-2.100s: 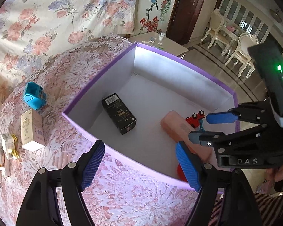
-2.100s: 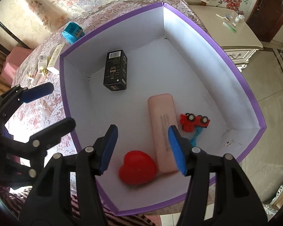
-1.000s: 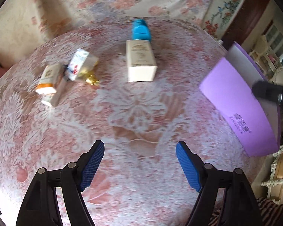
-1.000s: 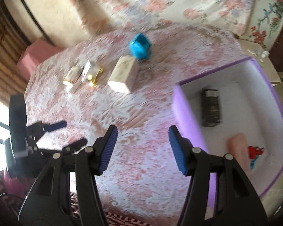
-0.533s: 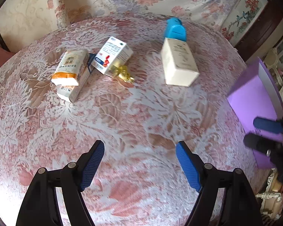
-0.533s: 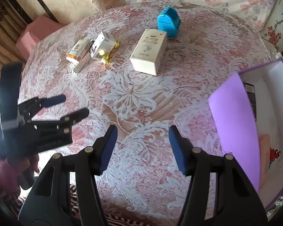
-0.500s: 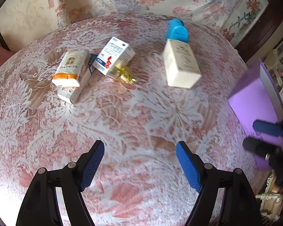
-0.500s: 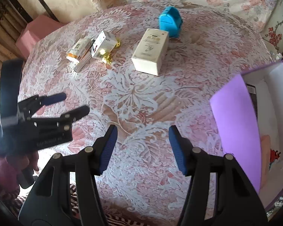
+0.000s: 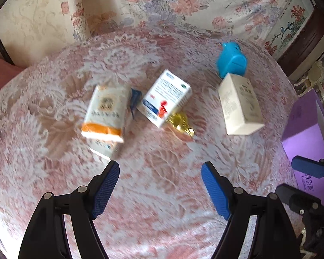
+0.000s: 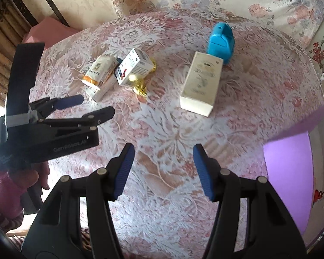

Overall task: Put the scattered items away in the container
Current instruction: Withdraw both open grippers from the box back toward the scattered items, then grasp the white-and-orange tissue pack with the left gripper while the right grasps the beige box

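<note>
Left gripper, right gripper wide, empty; cardboard boxes on lace cloth.

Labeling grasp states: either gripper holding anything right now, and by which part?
Nothing is held. The left gripper and right gripper are both open and empty above the lace tablecloth, short of the boxes.

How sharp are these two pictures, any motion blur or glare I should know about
Left wrist view: motion blur smears the tablecloth and the lettering on the orange-striped box, while the left claw stays crisp. Right wrist view: sharper, though the cloth near the right claw is soft, and a glare spot sits on the gold object. Both views bend strongly toward dark fisheye corners.
</note>
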Demonstrator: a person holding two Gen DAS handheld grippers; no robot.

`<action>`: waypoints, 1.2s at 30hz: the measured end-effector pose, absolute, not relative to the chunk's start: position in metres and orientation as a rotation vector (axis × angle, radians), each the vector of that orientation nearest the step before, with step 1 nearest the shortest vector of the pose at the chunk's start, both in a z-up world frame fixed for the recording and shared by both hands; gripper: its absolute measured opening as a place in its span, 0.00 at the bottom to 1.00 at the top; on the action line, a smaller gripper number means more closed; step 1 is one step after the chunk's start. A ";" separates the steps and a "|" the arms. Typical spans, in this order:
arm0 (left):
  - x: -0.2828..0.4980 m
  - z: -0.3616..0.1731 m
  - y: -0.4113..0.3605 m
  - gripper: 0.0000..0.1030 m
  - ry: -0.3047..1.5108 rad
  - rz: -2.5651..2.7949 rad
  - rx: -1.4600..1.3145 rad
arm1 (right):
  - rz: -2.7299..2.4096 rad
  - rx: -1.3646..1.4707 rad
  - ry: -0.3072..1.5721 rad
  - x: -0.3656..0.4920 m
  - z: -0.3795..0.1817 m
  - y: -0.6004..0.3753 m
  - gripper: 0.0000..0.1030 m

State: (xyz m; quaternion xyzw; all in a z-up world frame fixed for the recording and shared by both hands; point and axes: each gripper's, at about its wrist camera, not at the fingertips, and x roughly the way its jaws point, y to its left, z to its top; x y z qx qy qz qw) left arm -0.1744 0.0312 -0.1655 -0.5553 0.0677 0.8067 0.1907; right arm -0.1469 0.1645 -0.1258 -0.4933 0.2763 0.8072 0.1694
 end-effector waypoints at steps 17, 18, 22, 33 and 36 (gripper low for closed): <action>-0.244 -0.172 -0.005 0.76 0.255 2.329 -1.567 | 2.310 -1.463 0.880 -0.219 -0.142 0.151 0.58; -0.247 -0.174 -0.006 0.76 0.258 2.323 -1.571 | 2.312 -1.464 0.882 -0.222 -0.142 0.150 0.58; -0.253 -0.182 -0.004 0.76 0.255 2.293 -1.567 | 2.311 -1.452 0.877 -0.222 -0.142 0.150 0.58; -0.256 -0.195 0.005 0.61 0.227 2.254 -1.565 | 2.151 -1.271 0.826 -0.182 -0.142 0.202 0.58; -0.256 -0.196 0.007 0.53 0.235 2.250 -1.559 | 2.088 -1.222 0.823 -0.169 -0.146 0.224 0.62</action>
